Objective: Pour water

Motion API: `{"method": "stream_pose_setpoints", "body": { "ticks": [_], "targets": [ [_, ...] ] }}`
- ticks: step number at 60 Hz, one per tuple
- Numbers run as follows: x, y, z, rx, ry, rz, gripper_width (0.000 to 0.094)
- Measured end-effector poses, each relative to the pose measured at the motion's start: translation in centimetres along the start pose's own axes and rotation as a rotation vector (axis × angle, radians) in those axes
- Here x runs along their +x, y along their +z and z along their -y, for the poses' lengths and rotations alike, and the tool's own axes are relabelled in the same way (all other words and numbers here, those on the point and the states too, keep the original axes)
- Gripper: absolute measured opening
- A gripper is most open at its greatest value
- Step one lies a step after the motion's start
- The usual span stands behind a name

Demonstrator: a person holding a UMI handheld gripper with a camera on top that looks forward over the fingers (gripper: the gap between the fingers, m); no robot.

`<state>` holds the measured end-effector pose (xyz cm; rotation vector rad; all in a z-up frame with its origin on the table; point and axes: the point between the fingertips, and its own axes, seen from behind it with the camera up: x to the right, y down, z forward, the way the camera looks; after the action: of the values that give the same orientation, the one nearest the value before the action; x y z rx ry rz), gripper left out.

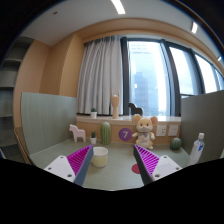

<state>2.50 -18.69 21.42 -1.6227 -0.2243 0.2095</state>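
My gripper (112, 165) is open and empty, its two magenta-padded fingers (79, 161) spread wide above a grey-green table (112, 172). A white cup (99, 156) stands on the table just inside the left finger, near its tip, with a gap to the right finger. A small red disc (136, 169) lies flat on the table close to the right finger. A white bottle with a blue label (197, 148) stands far off to the right, beyond the right finger.
At the table's far edge stand a white toy horse (76, 131), a green cactus-shaped thing (106, 132), a purple clock (124, 133), a teddy bear (144, 130) and a green ball (176, 144). Low partitions flank the table; windows and a curtain lie behind.
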Motion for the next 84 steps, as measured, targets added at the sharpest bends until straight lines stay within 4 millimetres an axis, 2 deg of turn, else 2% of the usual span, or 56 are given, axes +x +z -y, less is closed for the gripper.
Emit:
{"method": "stream_pose_setpoints", "body": {
  "ticks": [3, 6, 7, 9, 18, 25, 30, 37, 52, 55, 58, 67, 73, 74, 79, 84],
  "targets": [
    [1.5, -0.4, -0.8, 0.001, 0.007, -0.032, 0.0824],
    [4.0, -1.1, -2.5, -0.003, 0.008, -0.069, 0.0822],
    [3.5, -0.3, -0.6, -0.003, 0.012, -0.079, 0.0822],
    [7.1, -1.5, -4.4, -0.019, 0.012, -0.111, 0.0822],
    [15.9, -3.7, -8.4, -0.059, 0.037, -0.247, 0.0822],
    [22.4, -5.0, -9.7, -0.072, 0.046, -0.356, 0.0806],
    [27.0, -5.7, -10.0, -0.076, 0.057, -0.442, 0.0805],
    [31.8, -5.4, -9.8, -0.08, 0.063, -0.512, 0.0811],
    [38.4, -1.5, -8.9, -0.062, 0.038, -0.552, 0.0804],
    [39.3, -0.6, -9.0, -0.066, 0.031, -0.561, 0.0799],
    [39.5, 0.5, -8.9, -0.063, 0.034, -0.548, 0.0759],
    [39.7, 2.3, -8.7, -0.055, 0.047, -0.518, 0.0502],
    [39.5, 2.3, -8.9, -0.053, 0.043, -0.539, 0.0445],
    [39.5, 2.3, -8.9, -0.052, 0.038, -0.541, 0.0408],
    [39.5, 2.4, -8.6, -0.042, 0.011, -0.554, 0.0342],
    [39.4, 2.6, -8.8, -0.053, -0.001, -0.557, 0.0342]
  ]
}}
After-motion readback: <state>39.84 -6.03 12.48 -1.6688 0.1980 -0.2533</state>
